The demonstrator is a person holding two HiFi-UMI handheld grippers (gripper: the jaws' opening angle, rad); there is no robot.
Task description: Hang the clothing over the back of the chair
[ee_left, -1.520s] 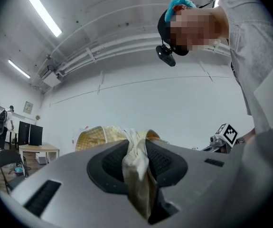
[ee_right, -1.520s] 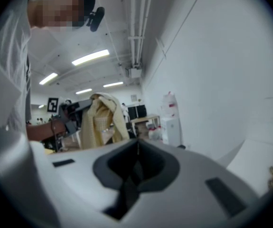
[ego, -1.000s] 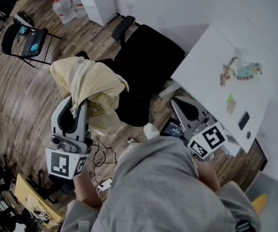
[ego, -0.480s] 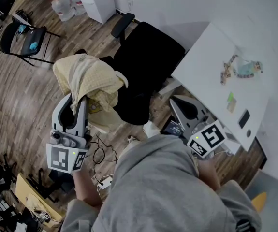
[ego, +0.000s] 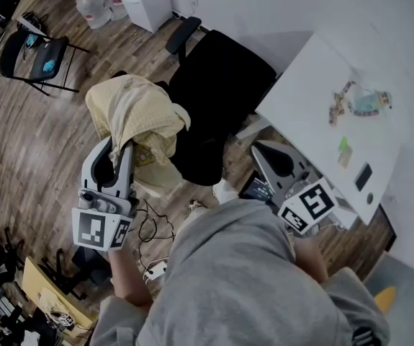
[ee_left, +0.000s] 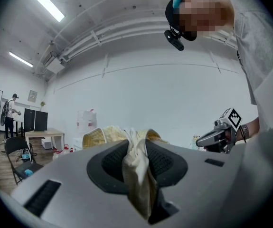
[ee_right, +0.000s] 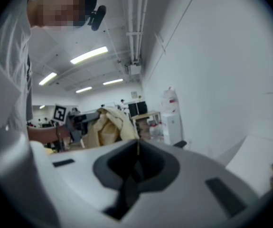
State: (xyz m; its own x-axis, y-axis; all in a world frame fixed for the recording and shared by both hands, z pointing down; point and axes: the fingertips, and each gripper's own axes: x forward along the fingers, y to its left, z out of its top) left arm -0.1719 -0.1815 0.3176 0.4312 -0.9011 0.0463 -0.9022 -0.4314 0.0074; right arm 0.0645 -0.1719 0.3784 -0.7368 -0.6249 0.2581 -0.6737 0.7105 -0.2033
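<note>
So the left tool (ego: 118,148) has the yellow clothing (ego: 138,115) pinched between its jaws. In the left gripper view you can see a bunched fold of the fabric (ee_left: 137,175) squeezed in the narrow gap between the pads, with the rest of it piled up past the tips. From the head view, the cloth sits right at the front of that tool: a big crumpled heap beyond the tips, plus a bit hanging down under them.

The heap is just beside the left edge of the black office chair (ego: 221,96) and overlaps it in the picture. Honestly can't tell if it's actually resting on the chair or only held next to it.

The right tool (ego: 263,153) is well apart from the clothing, over on the other side of the chair, close to the white worktop (ego: 315,107). Its jaws are together with nothing between them, going by the right gripper view (ee_right: 137,158). That view also shows the cloth (ee_right: 108,126) off in the distance.
</note>
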